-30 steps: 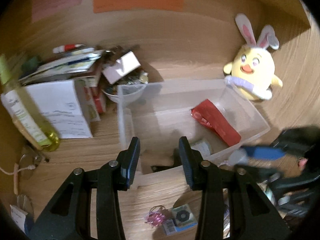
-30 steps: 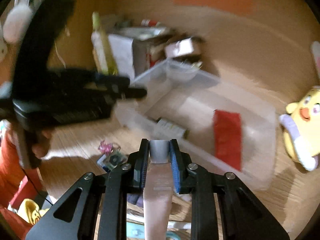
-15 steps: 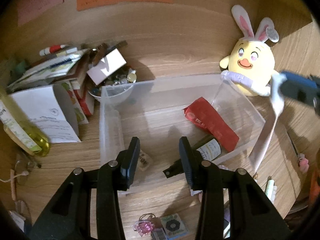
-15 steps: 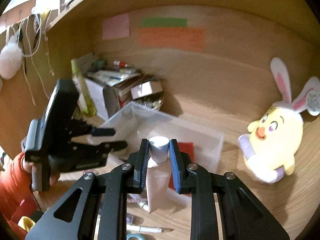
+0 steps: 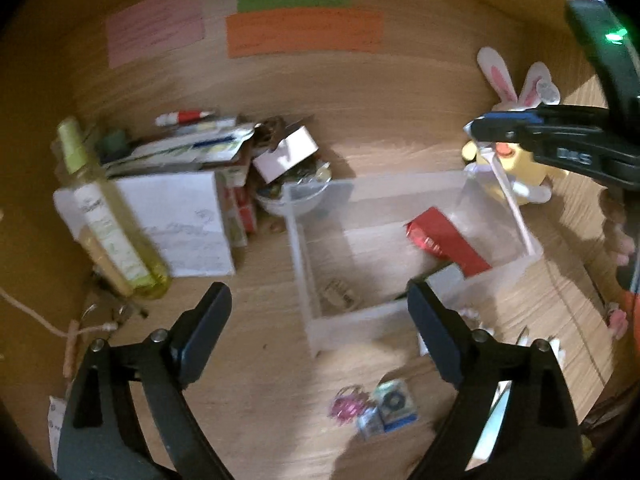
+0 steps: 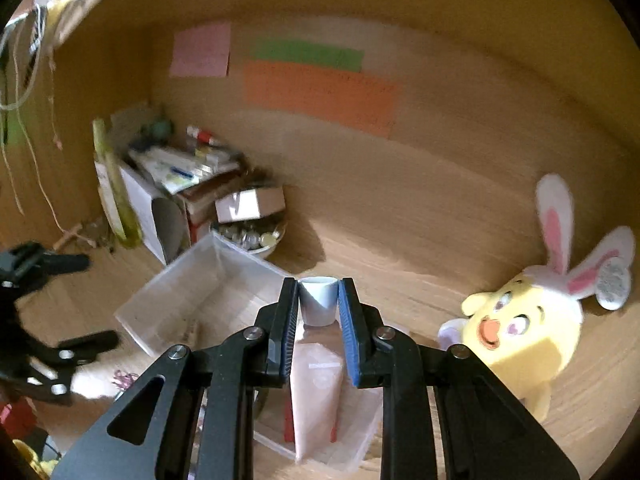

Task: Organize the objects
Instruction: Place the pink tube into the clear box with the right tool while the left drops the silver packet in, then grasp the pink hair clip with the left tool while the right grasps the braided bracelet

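Over the clear bin (image 5: 400,312) on the desk (image 5: 260,360), my right gripper (image 6: 319,312) has its jaws clenched on a pale tube (image 6: 316,384), cap (image 6: 318,300) up btw the pads, body hanging down above the bin's near end. Left gripper (image 5: 320,320) sits nearer me, jaws opening, nothing btw them. In the bin: red packet (image 5: 444,240) and a small label card. Yellow plush (image 6: 520,332) stands just beside the bin. Bottle (image 5: 108,216), white box and bowl w/ clutter sit to the bin's left.
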Tool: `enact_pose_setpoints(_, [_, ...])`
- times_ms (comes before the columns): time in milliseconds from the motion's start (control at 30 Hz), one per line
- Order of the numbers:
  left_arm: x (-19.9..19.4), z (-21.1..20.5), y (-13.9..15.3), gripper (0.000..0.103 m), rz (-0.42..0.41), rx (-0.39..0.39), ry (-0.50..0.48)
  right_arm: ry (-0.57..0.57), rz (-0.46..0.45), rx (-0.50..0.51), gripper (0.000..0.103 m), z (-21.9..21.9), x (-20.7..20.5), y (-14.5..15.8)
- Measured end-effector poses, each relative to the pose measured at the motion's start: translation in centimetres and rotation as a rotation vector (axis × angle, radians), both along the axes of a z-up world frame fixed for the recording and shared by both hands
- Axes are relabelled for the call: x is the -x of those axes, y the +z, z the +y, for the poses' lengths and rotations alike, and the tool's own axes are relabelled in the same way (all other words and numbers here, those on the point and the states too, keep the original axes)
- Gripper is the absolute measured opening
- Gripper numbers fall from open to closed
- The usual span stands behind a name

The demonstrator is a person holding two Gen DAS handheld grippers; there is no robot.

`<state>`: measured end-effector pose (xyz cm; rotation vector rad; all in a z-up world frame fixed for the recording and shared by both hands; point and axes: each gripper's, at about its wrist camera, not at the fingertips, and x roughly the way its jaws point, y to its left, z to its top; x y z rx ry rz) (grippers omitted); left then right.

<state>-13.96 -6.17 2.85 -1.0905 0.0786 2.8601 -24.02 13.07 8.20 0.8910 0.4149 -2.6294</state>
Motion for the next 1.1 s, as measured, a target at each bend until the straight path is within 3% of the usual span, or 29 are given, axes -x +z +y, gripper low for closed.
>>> enact_pose_setpoints(267, [-2.0, -1.4, -3.3, 0.091, -0.063, 0.011, 0.022, 0.023, -0.113, -0.069, 0.018, -2.6, 2.9, -5.5])
enact_pose_setpoints(333, [-2.3, -1.5, -4.0, 0.091, -0.072, 0.007, 0.020, 0.030, -0.136, -0.076, 0.011, -3.1, 3.3, -6.5])
enact_pose_setpoints(433, [-2.9, -1.7, -5.2, 0.091, -0.095, 0.003, 0.019, 0.047, -0.189, -0.088, 0.011, -3.9, 4.0, -8.1])
enact_pose_setpoints(667, [-3.3, -1.2, -7.2, 0.085, -0.165, 0.002, -0.006, 0.085, -0.248, -0.044, 0.011, -3.8, 3.2, -8.8])
enact_pose_setpoints(767, [-3.2, -0.8, -7.5, 0.080, -0.177, 0.002, -0.022, 0.099, -0.245, -0.010, 0.015, -3.3, 1.7, -8.2])
enact_pose_setpoints(1000, [-2.4, -0.5, -9.1, 0.067, -0.237, -0.051, -0.040, 0.144, -0.196, 0.058, 0.041, -1.3, -4.7, -7.2])
enact_pose_setpoints(1100, [-2.2, -0.7, -9.2, 0.062, -0.243, -0.096, -0.048, 0.156, -0.195, 0.054, 0.043, -0.9, -6.5, -7.9])
